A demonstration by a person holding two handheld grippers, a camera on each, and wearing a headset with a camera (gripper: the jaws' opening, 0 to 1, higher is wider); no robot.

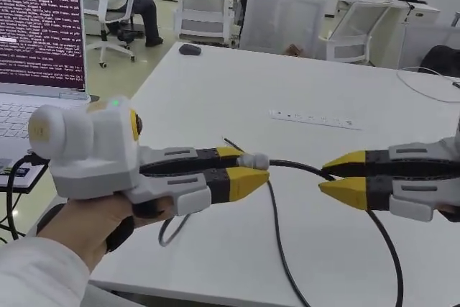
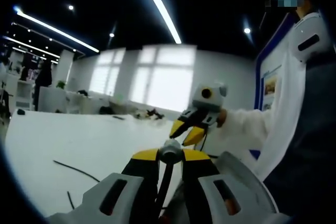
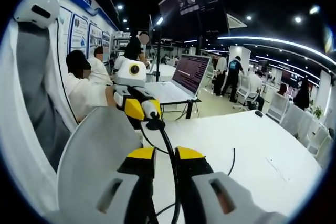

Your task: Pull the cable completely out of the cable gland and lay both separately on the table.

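Observation:
A small grey cable gland [image 1: 253,160] sits between the yellow tips of my left gripper [image 1: 250,168], which is shut on it above the white table [image 1: 215,91]. A black cable [image 1: 295,167] leaves the gland to the right and passes between the tips of my right gripper [image 1: 327,178], which is shut on it, then drops toward the table's front edge. In the left gripper view the gland [image 2: 170,150] sits at the tips of the left gripper [image 2: 169,156], with the right gripper [image 2: 190,131] facing it. In the right gripper view the cable [image 3: 169,148] runs between the right gripper [image 3: 165,154] jaws to the gland [image 3: 150,109].
An open laptop [image 1: 39,34] stands at the left on a side table. A white power strip [image 1: 313,118] lies mid-table and a dark mouse [image 1: 190,49] near the far edge. Office chairs [image 1: 280,23] line the far side. Loose black cable [image 1: 280,249] loops near the front.

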